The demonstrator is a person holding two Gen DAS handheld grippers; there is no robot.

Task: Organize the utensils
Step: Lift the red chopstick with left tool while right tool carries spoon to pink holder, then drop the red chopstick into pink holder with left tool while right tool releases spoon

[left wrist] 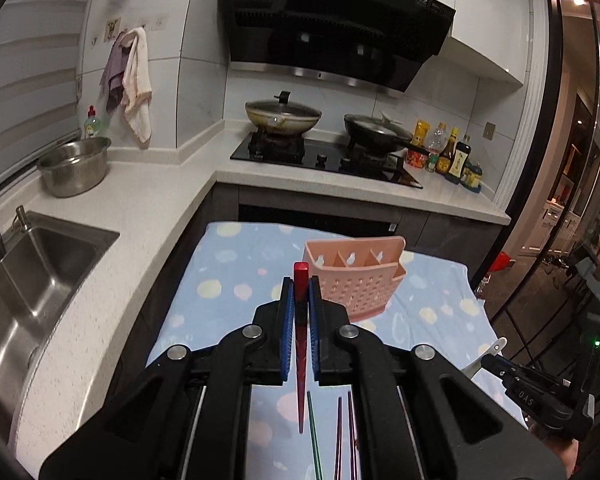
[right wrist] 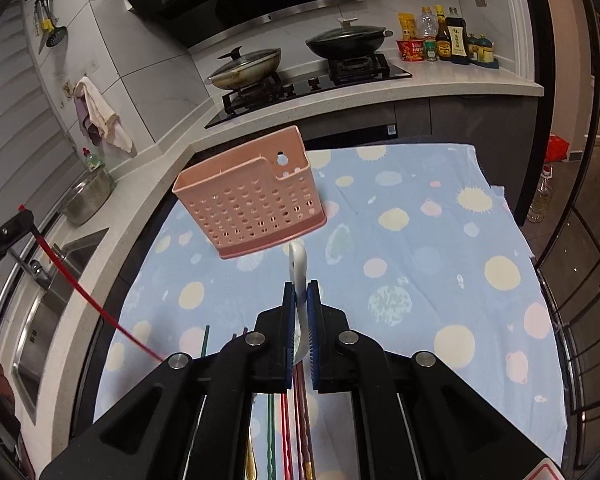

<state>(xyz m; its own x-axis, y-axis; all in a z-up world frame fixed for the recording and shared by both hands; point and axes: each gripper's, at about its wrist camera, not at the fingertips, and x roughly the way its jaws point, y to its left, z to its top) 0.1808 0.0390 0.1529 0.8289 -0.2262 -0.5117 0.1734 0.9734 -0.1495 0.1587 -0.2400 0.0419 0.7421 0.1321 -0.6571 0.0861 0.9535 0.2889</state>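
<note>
A pink perforated utensil holder (left wrist: 354,276) (right wrist: 250,202) stands upright on the blue spotted cloth (left wrist: 228,280) (right wrist: 420,240). My left gripper (left wrist: 300,292) is shut on a red chopstick (left wrist: 301,320), its thick end pointing up, left of the holder; the chopstick also shows in the right wrist view (right wrist: 96,304). My right gripper (right wrist: 300,296) is shut on a white spoon (right wrist: 298,276), held in front of the holder; it also shows in the left wrist view (left wrist: 486,356). Several chopsticks, green (left wrist: 314,436) (right wrist: 271,436), purple (left wrist: 346,436) and brown-red (right wrist: 302,420), lie on the cloth under the grippers.
A steel sink (left wrist: 32,280) and a steel bowl (left wrist: 74,166) sit on the white counter (left wrist: 148,200) at left. A stove with two lidded pans (left wrist: 284,114) (right wrist: 346,40) and sauce bottles (left wrist: 454,156) (right wrist: 446,36) are behind. The cloth's right edge drops to the floor.
</note>
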